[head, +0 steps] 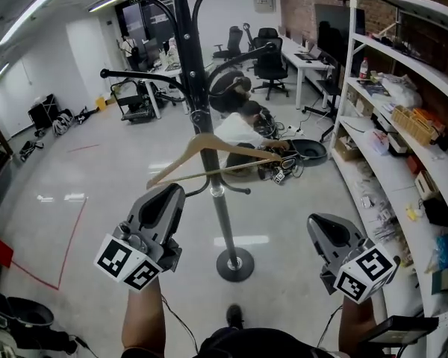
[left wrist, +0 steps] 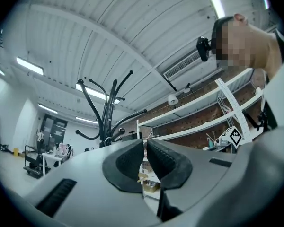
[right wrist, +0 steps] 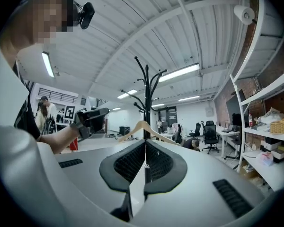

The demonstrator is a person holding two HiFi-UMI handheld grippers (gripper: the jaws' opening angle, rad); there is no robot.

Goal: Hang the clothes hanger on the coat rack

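Far left in the head view, red tape (head: 73, 233) runs across the pale floor, and behind it stand cluttered desks (head: 138, 95).

My left gripper (head: 169, 192) comes next. It is raised in front of me, and in its own view its jaws are closed with nothing between them. That view looks up past the coat rack (left wrist: 106, 119) to the ceiling and catches the marker cube of my right gripper (left wrist: 233, 136) at its right side.

The clothes hanger (head: 239, 148) is wooden and hangs at the pole of the coat rack (head: 222, 215), which stands dead centre between my two grippers. The hanger tilts, with its left end lower. In the head view that low end sits just above my left gripper, but neither gripper touches it. Its hook is lost against the dark pole, so I can't tell which arm carries it.

Behind the rack a person (head: 235, 125) crouches on the floor among cables. Beyond them are office chairs (head: 270, 62).

My right gripper (head: 319, 222) is also closed and empty. Its view looks level at the hanger (right wrist: 142, 126) and the rack (right wrist: 146, 93) straight ahead, with the left gripper (right wrist: 92, 119) off to the side and apart from both.

Hard right, white shelving (head: 373, 136) crowds in close to that gripper. It is loaded with boxes, and a woven basket (head: 412, 124) sits on it.
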